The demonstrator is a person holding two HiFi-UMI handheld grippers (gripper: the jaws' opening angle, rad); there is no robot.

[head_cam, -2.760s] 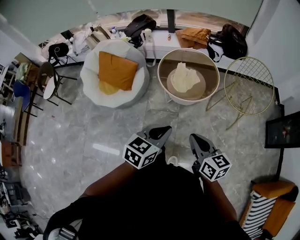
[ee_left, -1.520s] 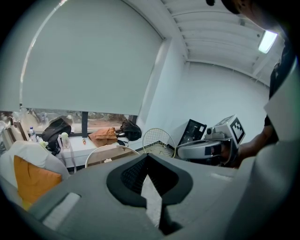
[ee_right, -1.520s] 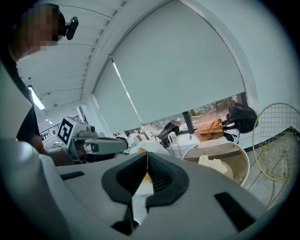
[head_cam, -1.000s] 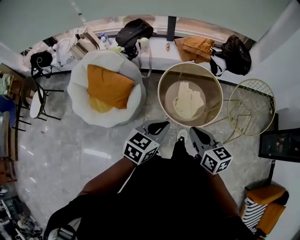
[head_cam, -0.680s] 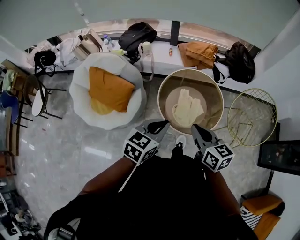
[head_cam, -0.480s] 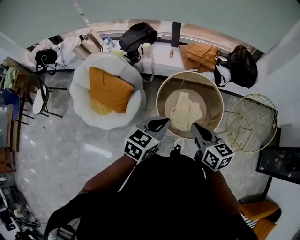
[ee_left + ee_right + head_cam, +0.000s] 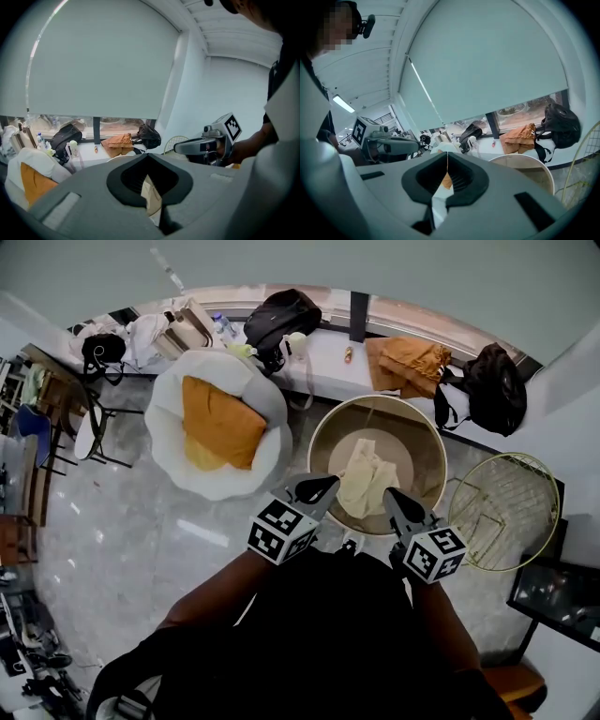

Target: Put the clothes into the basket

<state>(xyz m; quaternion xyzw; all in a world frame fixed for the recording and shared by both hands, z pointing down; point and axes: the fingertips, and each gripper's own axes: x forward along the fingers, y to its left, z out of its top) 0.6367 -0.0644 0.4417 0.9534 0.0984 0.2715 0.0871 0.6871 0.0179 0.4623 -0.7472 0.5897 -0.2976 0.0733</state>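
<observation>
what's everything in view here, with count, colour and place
basket: one, beige, on the floor ahead of both grippers
cloth: one, cream, inside the basket
round chair: one, white, left of the basket
cushion: one, orange, on the round chair
wire frame: one, gold, right of the basket
ledge: one, white, behind the basket
garment: one, orange, on the ledge
backpack: one, black, on the ledge, left of the garment
bag: one, black, right of the garment
left gripper: one, grey, fingers together, holding nothing
right gripper: one, grey, fingers together, holding nothing
</observation>
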